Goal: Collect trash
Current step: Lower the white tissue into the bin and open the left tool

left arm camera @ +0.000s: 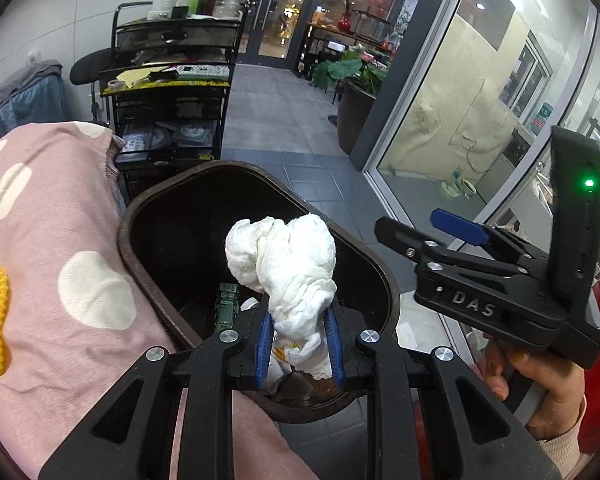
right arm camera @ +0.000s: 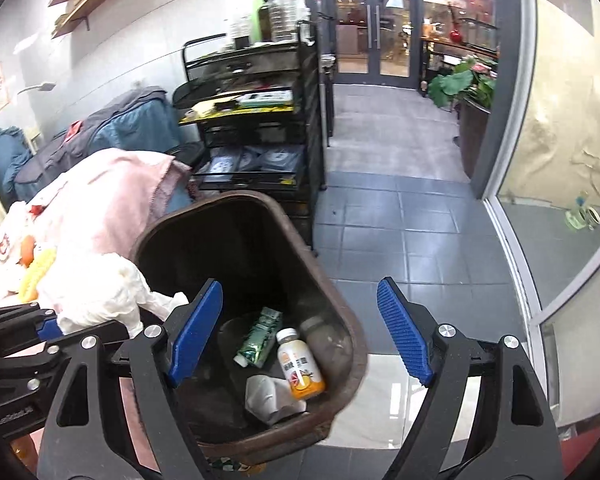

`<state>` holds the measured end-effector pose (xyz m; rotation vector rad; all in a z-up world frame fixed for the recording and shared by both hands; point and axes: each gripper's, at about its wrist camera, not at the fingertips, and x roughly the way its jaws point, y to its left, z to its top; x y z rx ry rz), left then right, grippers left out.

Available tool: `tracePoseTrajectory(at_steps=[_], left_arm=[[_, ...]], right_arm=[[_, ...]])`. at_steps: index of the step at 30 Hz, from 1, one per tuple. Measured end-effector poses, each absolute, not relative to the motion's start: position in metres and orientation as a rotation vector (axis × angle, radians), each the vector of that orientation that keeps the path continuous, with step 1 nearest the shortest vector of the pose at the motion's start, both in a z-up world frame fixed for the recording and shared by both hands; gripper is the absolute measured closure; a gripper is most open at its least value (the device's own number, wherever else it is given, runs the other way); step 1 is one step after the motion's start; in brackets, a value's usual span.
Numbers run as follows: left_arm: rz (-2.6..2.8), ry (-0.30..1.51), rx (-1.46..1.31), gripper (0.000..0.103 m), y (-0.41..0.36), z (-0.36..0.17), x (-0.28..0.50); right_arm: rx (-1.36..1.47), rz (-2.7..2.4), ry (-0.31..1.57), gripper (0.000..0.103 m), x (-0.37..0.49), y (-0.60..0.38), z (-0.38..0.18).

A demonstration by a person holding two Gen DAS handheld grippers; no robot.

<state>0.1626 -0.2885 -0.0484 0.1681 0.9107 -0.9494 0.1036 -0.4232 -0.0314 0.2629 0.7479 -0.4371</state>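
Note:
My left gripper (left arm camera: 299,312) is shut on a crumpled white tissue wad (left arm camera: 284,256), holding it over the mouth of a dark brown trash bin (left arm camera: 140,208). The wad bulges up past the blue pads. In the right wrist view the bin (right arm camera: 332,288) holds a green carton (right arm camera: 260,336), a small orange-labelled juice bottle (right arm camera: 300,364) and a white crumpled paper (right arm camera: 268,396). My right gripper (right arm camera: 300,284) stands open above the bin with nothing between its fingers. It also shows at the right of the left wrist view, right gripper (left arm camera: 416,224). The tissue (right arm camera: 100,300) sits at the bin's left rim.
A pink cloth with white dots (left arm camera: 52,240) lies against the bin's left side. Behind the bin stands a black wire trolley (left arm camera: 172,92) loaded with bottles. A glass wall (left arm camera: 460,120) runs along the right and a potted plant (left arm camera: 352,80) stands on the grey tiled floor (right arm camera: 400,220).

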Motion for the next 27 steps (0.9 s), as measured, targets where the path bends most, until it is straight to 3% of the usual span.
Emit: tracePoseTrajectory(at_steps=[10, 12, 15, 17, 19, 22, 27], left_arm=[[-0.974, 0.981, 0.234, 0.08, -0.316, -0.069, 0.165], [-0.976, 0.985, 0.243, 0.075, -0.319, -0.072, 0.163], [-0.969, 0.974, 0.264, 0.055, -0.321, -0.074, 0.162], [-0.957, 0.95, 0.269, 0.026, -0.32, -0.073, 0.16], [-0.956, 0.924, 0.272, 0.015, -0.32, -0.072, 0.158], [-0.97, 0.896, 0.283, 0.007, -0.319, -0.07, 0.156], [-0.968, 0.862, 0.303, 0.006, -0.316, -0.068, 0.153]], right_arm=[[0.3, -0.468, 0.76, 0.024, 0.092, -0.441, -0.041], [0.303, -0.47, 0.761, 0.024, 0.091, -0.441, -0.042], [0.304, -0.472, 0.762, 0.024, 0.091, -0.444, -0.043], [0.312, -0.471, 0.762, 0.024, 0.09, -0.445, -0.044], [0.319, -0.472, 0.76, 0.024, 0.09, -0.446, -0.044], [0.331, -0.471, 0.752, 0.024, 0.09, -0.448, -0.042], [0.34, -0.473, 0.739, 0.023, 0.089, -0.448, -0.039]])
